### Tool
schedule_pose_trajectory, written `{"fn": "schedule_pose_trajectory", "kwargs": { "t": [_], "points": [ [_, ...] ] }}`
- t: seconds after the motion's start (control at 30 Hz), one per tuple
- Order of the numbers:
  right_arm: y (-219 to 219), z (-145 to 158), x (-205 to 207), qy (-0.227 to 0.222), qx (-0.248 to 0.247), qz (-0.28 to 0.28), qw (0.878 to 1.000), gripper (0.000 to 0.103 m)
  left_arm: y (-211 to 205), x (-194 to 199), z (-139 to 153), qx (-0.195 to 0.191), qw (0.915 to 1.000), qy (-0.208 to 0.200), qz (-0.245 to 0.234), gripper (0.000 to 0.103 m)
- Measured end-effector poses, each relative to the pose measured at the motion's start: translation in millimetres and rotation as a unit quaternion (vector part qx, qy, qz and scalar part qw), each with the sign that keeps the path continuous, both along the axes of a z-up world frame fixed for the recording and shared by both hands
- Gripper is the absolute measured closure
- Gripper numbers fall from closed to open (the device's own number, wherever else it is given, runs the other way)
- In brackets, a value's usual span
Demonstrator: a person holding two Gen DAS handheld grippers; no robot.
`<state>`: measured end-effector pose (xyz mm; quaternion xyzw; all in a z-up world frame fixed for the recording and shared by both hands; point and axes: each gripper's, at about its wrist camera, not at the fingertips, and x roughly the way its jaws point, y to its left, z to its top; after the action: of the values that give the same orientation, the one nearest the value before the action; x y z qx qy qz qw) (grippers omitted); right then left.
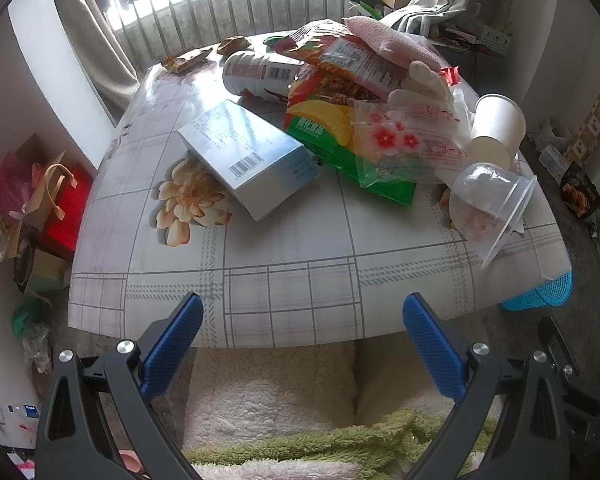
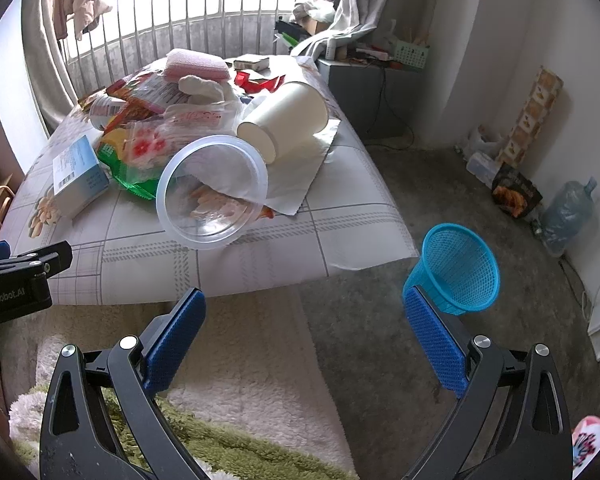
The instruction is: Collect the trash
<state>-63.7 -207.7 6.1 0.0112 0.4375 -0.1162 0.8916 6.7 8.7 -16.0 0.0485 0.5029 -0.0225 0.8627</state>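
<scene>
Nearest: left gripper held short of the table's near edge, jaws spread wide, nothing between them. Right gripper likewise wide apart and empty, held over the floor off the table's near right corner. Beneath both, a fleecy cream and green blanket, apparently over the person's lap.

Blue mesh basket stands on the floor just beside the table's right corner, close ahead of the right gripper. Its inside looks empty in the right wrist view. Judgement: this is the trash bin, and nothing has gone in yet.

Table, checked cloth with flower print. Near strip is bare. All the trash lies further in:
- clear plastic tub, on its side, mouth toward the right gripper, nearest item on the right
- white paper cup, on its side just behind the tub, lying on a sheet of white paper
- pale blue carton with barcode, left of the pile, tilted
- green snack bag with a clear flower-printed bag lying across it
- a can on its side, behind the carton
- more wrappers and a pink pack heaped at the back
- two small wrappers at the far left edge

Progress, as judged: collecting not started, or barely. Whole pile is left. Tub and cup look like the easiest first picks for the right side, carton for the left.
</scene>
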Motion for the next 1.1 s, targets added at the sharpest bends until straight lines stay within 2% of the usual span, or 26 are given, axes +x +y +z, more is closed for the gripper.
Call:
{"fn": "schedule_pose_trajectory", "kwargs": {
  "t": [1.1],
  "points": [
    [9.4,5.5,5.6,-0.008,0.0,0.0,1.0,0.007,11.8,8.9,0.6,-0.014,0.9998,0.006,0.01,0.005]
  ]
}}
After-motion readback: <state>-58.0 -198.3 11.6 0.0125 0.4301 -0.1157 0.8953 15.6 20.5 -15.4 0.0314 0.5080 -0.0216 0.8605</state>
